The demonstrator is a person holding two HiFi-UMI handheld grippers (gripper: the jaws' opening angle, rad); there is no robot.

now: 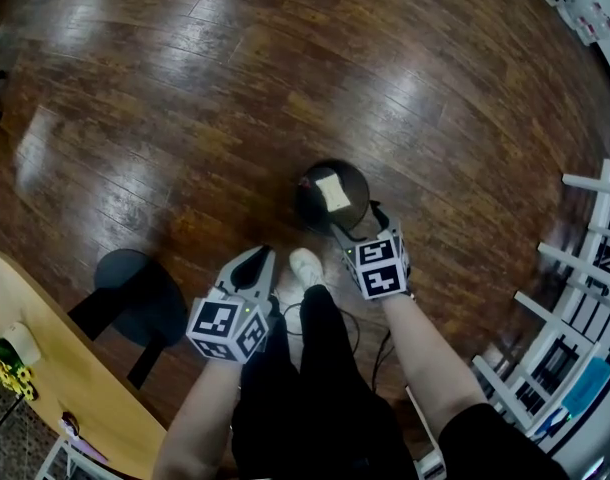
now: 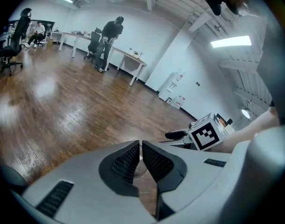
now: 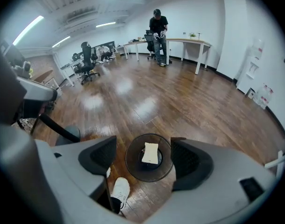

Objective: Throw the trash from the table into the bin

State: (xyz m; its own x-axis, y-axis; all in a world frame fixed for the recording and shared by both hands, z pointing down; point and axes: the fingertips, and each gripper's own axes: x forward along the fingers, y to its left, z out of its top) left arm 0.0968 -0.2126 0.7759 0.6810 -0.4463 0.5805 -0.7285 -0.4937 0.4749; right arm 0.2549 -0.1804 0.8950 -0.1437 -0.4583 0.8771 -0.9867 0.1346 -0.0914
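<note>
- Bin [image 1: 307, 204]: dark, round, on the wood floor at centre frame of the head view. One pale, flat piece of trash [image 1: 333, 192] is seen lying inside it, free of both tools.
- Right gripper [image 1: 363, 225]: held just above the bin's lower-right edge, pointed steeply down. In the right gripper view its jaws are spread wide with nothing between them; the bin [image 3: 130, 160] and the piece of trash [image 3: 151, 153] are framed in the gap, well below.
- Left gripper [image 1: 257, 266]: lower centre-left, beside a white shoe [image 1: 305, 265]. In the left gripper view [image 2: 140, 147] its jaws are drawn together, pads almost touching, nothing held.
- Progress, as judged: this piece is delivered; the drop is done.
- Table [image 1: 60, 373]: only a corner is seen, lower left, with yellow flowers [image 1: 7, 366] and a small white object [image 1: 25, 342]. Whether more trash is left on it cannot be told.
- Remaining, as judged: a return to the table to be made and its top checked.
</note>
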